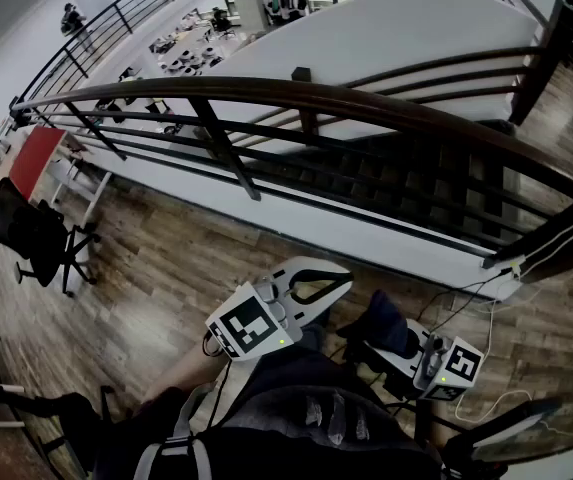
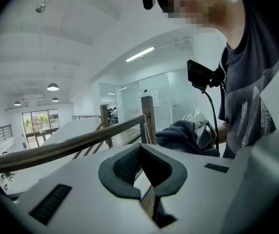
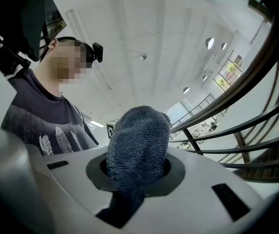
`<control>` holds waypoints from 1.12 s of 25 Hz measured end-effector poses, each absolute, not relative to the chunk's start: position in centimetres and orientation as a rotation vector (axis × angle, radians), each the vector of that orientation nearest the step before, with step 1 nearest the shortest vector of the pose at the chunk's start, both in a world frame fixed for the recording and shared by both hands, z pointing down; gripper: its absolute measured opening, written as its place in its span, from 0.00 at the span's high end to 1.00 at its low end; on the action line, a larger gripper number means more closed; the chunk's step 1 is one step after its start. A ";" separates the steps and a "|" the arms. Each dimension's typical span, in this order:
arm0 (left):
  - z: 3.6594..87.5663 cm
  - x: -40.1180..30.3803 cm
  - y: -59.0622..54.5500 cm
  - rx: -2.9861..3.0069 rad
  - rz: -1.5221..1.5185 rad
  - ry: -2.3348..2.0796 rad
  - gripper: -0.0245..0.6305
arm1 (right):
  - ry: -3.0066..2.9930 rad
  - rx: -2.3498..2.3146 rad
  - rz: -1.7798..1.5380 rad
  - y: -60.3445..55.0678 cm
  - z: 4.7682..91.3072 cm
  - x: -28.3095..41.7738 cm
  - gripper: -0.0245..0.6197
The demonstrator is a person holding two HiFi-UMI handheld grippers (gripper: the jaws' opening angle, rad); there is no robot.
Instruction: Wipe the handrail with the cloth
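Note:
A dark wooden handrail (image 1: 366, 103) curves across the head view, above black bars. Both grippers hang low by my body, well short of it. My left gripper (image 1: 346, 280) is shut with nothing in it, its dark pads (image 2: 122, 165) meeting in a V; the handrail (image 2: 71, 145) runs past beyond them. My right gripper (image 1: 384, 336) is shut on a dark blue-grey cloth (image 1: 386, 318). In the right gripper view the cloth (image 3: 139, 140) bulges up out of the jaws of that gripper (image 3: 138, 172) and hides what lies behind. The handrail (image 3: 270, 48) arcs along the right edge.
Beyond the railing a staircase (image 1: 436, 178) drops away. A newel post with a white cord (image 1: 556, 253) stands at the right, and cables (image 1: 486, 308) trail on the wooden floor. A black office chair (image 1: 36, 233) and a red table (image 1: 36, 153) are at the left.

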State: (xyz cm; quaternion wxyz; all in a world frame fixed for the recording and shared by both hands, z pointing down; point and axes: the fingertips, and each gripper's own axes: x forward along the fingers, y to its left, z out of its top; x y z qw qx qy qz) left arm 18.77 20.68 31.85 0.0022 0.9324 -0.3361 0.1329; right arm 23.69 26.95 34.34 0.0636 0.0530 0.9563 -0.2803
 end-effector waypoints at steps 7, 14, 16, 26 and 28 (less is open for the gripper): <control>36.7 8.3 8.6 2.797 0.283 -1.220 0.95 | 3.005 0.190 -0.764 13.5 38.8 14.7 0.86; 34.9 13.4 -2.0 2.971 0.247 -0.735 0.95 | 2.892 -0.587 -0.767 -0.2 34.3 21.4 0.86; 35.0 13.2 -3.4 2.974 0.225 -0.665 0.95 | 2.853 -0.947 -0.755 -4.7 34.8 25.9 0.86; 38.5 14.8 -8.0 2.886 0.327 -0.611 0.95 | 2.533 -2.174 -0.277 -32.2 29.7 56.9 0.86; 38.9 15.9 -9.1 2.877 0.380 -0.625 0.95 | 2.529 -2.307 -0.326 -36.5 31.6 61.2 0.86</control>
